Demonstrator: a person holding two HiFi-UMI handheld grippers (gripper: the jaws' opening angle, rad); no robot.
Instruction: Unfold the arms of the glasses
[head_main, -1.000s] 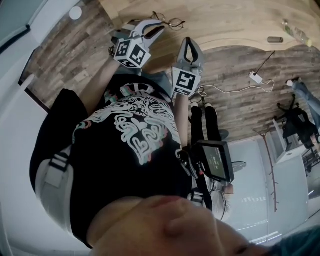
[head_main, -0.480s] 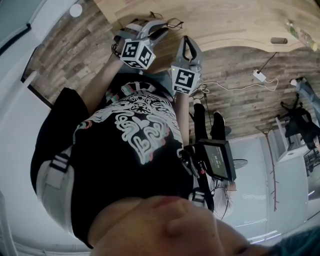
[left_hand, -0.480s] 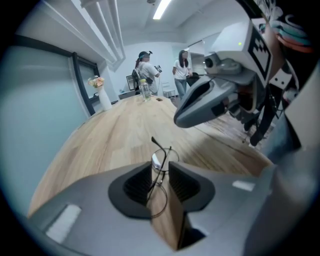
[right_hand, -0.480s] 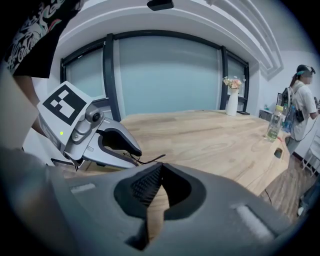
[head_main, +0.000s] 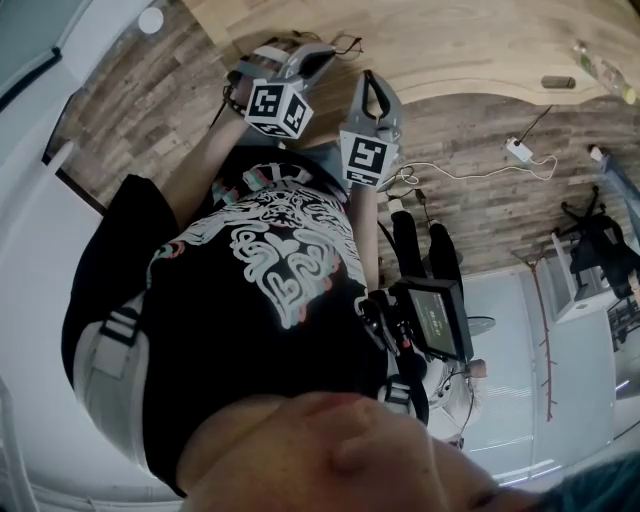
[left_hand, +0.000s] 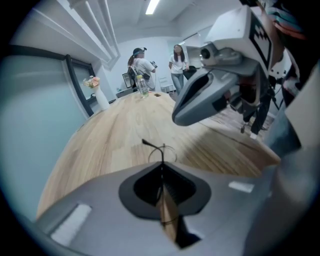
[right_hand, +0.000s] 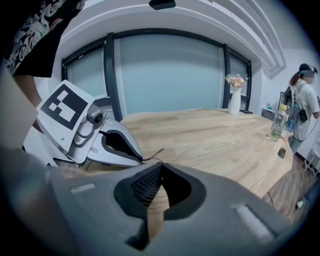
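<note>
- Two grippers sit close together over the wooden surface (head_main: 470, 45), near its edge.
- We see the left gripper (left_hand: 161, 167) with its jaws pressed together on the thin wire frame of the glasses (left_hand: 161, 152). One lens ring pokes out just past the tips.
- We see the right gripper (right_hand: 160, 167) with its jaws closed on nothing, just beside the left tips.

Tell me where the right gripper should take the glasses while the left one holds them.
Probably the free end of the thin arm, which sticks out past the left gripper shut on the glasses. Bring the right gripper, now shut, in ahead of those tips, jaws opened across the wire.
</note>
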